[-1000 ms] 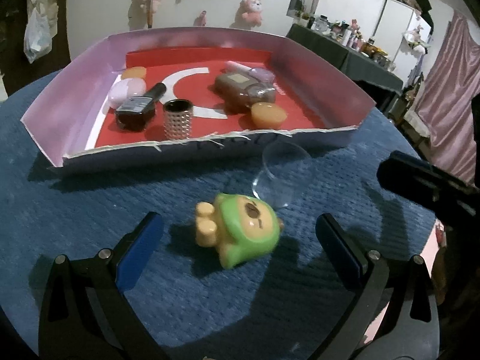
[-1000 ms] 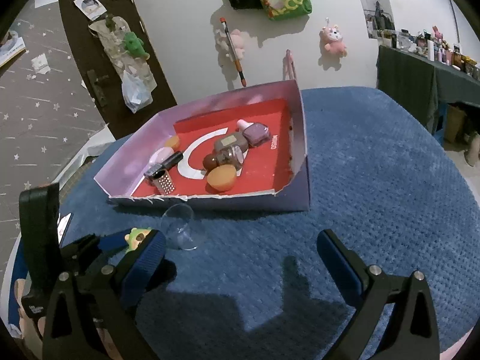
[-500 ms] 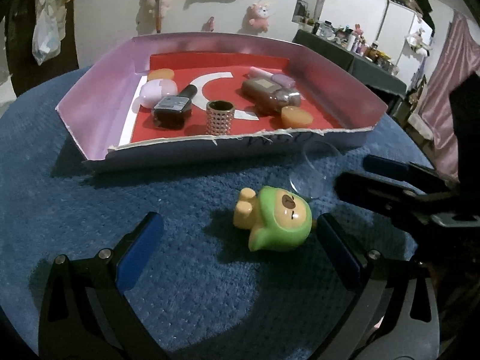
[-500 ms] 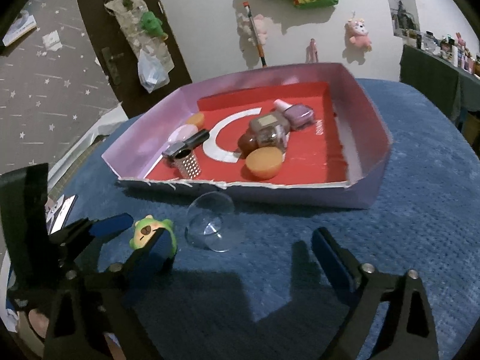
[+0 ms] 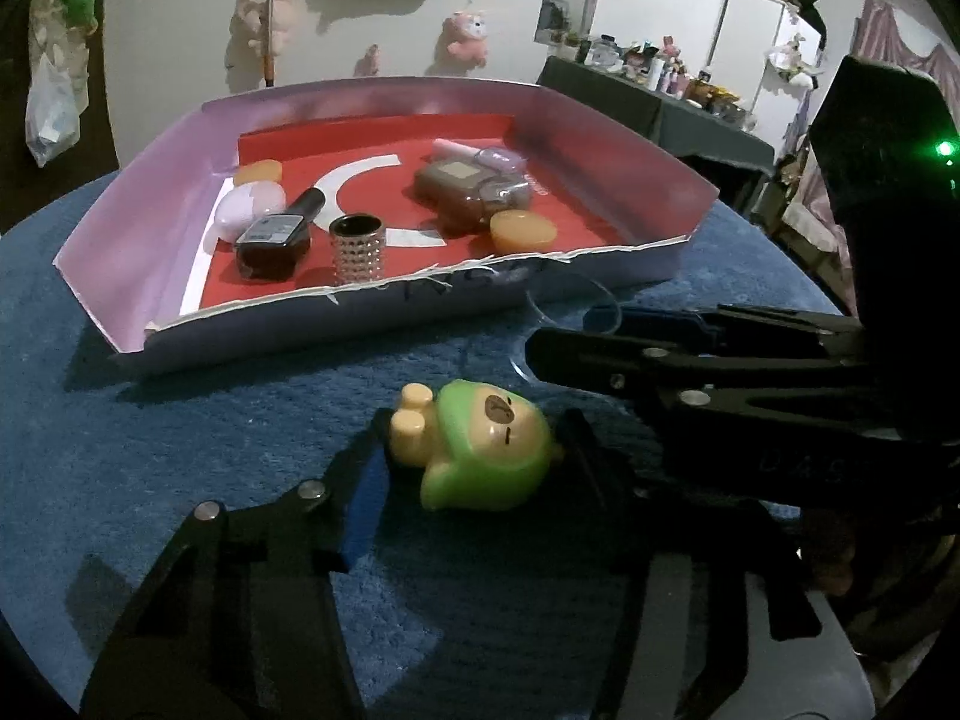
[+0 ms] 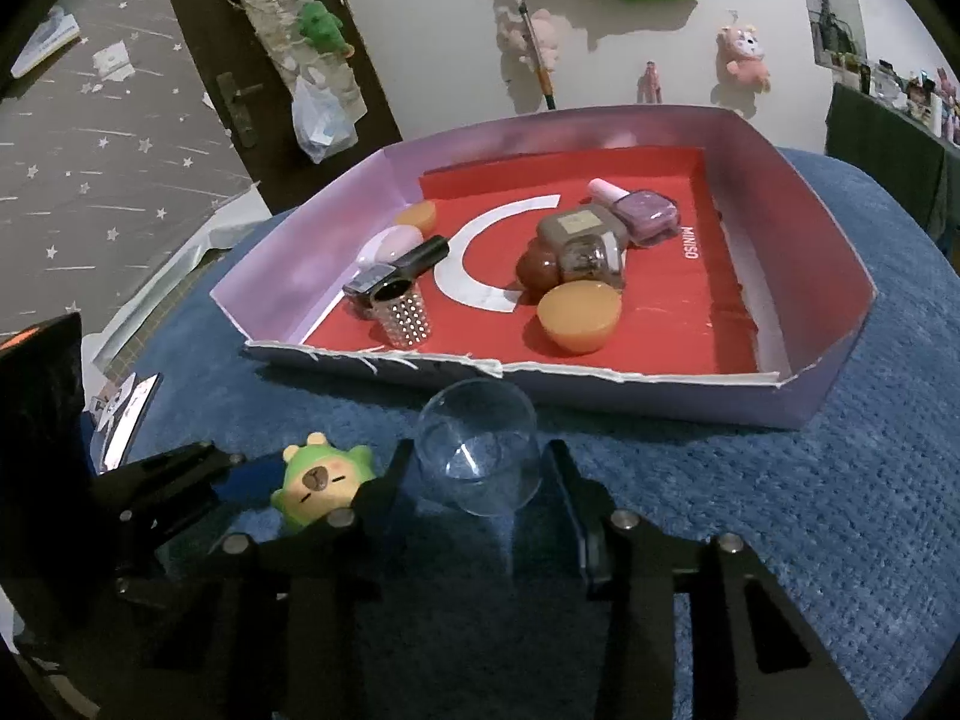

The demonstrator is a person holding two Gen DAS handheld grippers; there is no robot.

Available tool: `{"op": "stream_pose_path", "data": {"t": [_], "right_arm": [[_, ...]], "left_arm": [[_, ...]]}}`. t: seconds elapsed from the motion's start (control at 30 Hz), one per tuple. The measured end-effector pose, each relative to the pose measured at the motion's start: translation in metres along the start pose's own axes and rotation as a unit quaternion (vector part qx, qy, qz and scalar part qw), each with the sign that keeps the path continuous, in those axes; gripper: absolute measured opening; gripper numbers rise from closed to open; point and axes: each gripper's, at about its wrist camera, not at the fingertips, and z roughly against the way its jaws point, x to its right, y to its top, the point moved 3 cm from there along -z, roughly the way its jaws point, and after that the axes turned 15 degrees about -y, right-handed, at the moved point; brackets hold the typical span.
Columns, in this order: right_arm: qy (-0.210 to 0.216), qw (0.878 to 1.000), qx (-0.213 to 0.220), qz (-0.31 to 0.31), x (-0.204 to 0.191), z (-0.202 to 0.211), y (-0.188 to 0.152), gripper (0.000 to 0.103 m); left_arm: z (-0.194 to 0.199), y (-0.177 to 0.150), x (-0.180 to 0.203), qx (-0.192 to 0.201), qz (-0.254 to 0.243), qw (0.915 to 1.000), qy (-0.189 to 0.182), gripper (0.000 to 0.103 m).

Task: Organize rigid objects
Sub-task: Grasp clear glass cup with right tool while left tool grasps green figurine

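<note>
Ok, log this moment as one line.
left tool: closing on green bear toy | right tool: closing on clear cup | tray: behind

We are in a lived-in home room: plush toys (image 5: pixel 467 36) hang on the white wall, a cluttered side table (image 5: pixel 660 102) holds bottles and trinkets, pink curtains (image 5: pixel 888 48) hang nearby, and a dark door (image 6: pixel 240 60) stands behind.
</note>
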Motion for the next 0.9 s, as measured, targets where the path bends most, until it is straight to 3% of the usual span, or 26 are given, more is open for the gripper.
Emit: {"op": "stream_pose_path", "data": {"t": [0.5,0.9], "right_arm": [[0.014,1.000,0.024,-0.007,0.003,0.029,0.007,0.041],[0.017,1.000,0.015,-0.017,0.006,0.024,0.004,0.037]], "left_arm": [[0.019,0.006,0.001,0.019,0.005,0.9997,-0.014,0.052],[0.030,0.010,0.001,0.031,0.009,0.9994,-0.008,0.052]]}}
